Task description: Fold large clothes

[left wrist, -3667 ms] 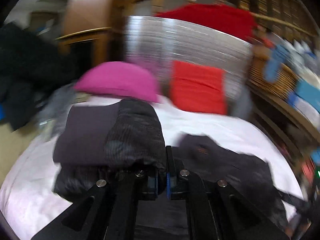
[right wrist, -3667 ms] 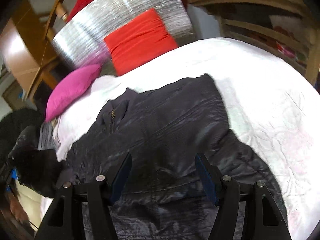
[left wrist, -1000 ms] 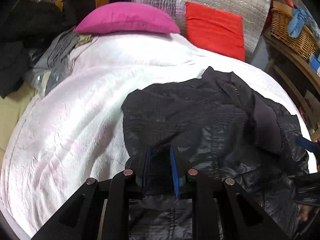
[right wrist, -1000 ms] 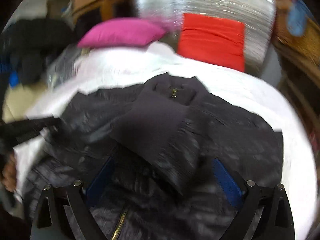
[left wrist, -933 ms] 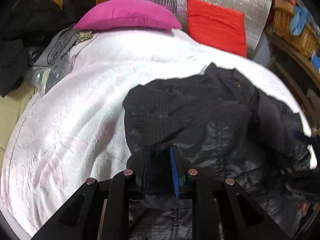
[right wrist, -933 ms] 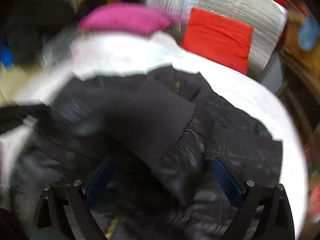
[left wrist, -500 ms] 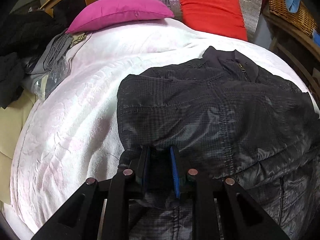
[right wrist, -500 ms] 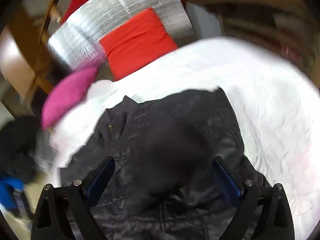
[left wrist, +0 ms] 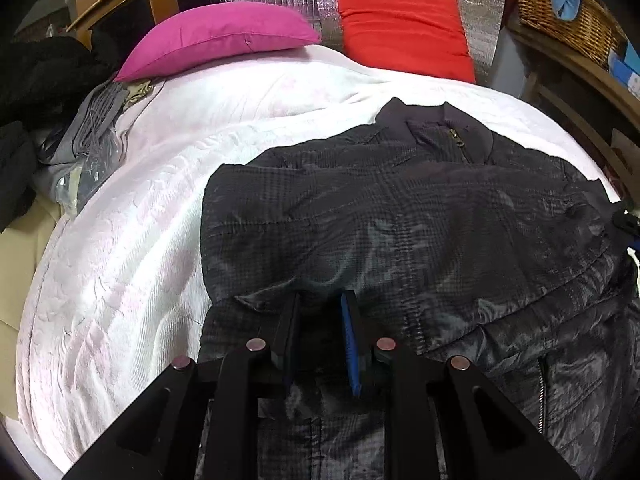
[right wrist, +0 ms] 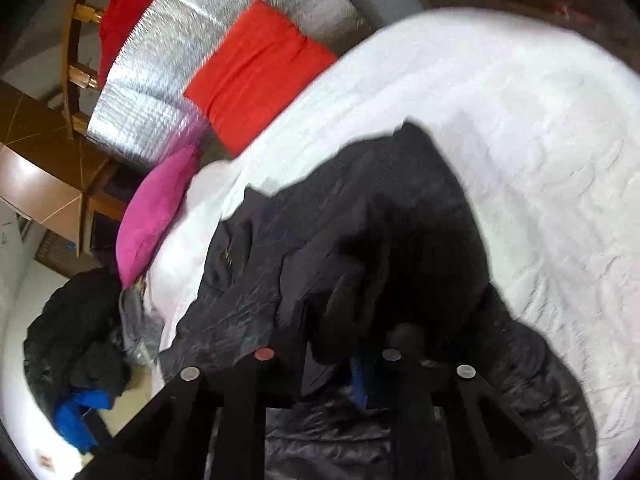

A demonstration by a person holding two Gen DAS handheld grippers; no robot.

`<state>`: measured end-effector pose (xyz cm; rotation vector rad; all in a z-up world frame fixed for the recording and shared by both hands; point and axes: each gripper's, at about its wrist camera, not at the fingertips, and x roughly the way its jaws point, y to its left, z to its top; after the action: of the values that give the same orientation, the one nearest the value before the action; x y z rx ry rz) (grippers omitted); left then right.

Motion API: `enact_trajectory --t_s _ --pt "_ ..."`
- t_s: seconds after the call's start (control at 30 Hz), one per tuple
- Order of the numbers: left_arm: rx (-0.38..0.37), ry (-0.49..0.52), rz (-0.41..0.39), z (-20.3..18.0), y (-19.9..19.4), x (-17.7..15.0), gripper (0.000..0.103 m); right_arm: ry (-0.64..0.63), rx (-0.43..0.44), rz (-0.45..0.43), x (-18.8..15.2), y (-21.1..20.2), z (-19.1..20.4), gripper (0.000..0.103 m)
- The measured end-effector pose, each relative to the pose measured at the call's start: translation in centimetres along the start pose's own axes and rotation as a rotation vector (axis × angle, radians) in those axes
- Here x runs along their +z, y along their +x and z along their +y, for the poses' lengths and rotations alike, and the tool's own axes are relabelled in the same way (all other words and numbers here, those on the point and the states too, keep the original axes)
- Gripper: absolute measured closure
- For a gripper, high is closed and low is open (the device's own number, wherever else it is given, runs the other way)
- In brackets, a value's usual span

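White bed (left wrist: pixel 120 280) carries the dark jacket (left wrist: pixel 400 220) across its middle, collar (left wrist: pixel 444 128) toward the pink pillow (left wrist: pixel 216 36) and red cushion (left wrist: pixel 404 28), long axis running away from both grippers — open sheet to the left and beyond the far side. Left gripper (left wrist: pixel 320 336) pinches a fold of jacket fabric at the near hem, fingers narrowly apart. Right gripper (right wrist: pixel 332 364) has its fingers pressed together on bunched jacket fabric at the near right edge — both hands equally close.

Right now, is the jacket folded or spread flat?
Partly folded: the black jacket's left sleeve lies across its chest; its collar and hem remain spread out.
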<state>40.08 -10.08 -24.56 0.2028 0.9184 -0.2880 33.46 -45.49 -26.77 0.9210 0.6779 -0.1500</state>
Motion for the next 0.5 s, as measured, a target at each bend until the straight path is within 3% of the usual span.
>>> enact_trajectory --t_s 0.17,0.27,0.4,0.5 --pt "0.007 0.005 -0.045 -0.3 -1.0 0.3 0.084 -0.088 -0.02 -0.158 -0.1 -4.5 1.9 0.09" --pt "0.016 0.024 -0.04 -0.8 -0.8 0.2 0.084 -0.115 -0.114 -0.2 0.0 -5.2 2.0 0.09" --pt "0.05 0.068 -0.002 -1.6 0.2 -0.2 0.081 -0.073 -0.221 -0.088 -0.4 -2.9 0.0 0.09" --pt "0.081 0.097 0.009 -1.9 0.5 -0.6 0.081 -0.009 -0.195 0.044 -0.4 -1.5 -1.4 0.087"
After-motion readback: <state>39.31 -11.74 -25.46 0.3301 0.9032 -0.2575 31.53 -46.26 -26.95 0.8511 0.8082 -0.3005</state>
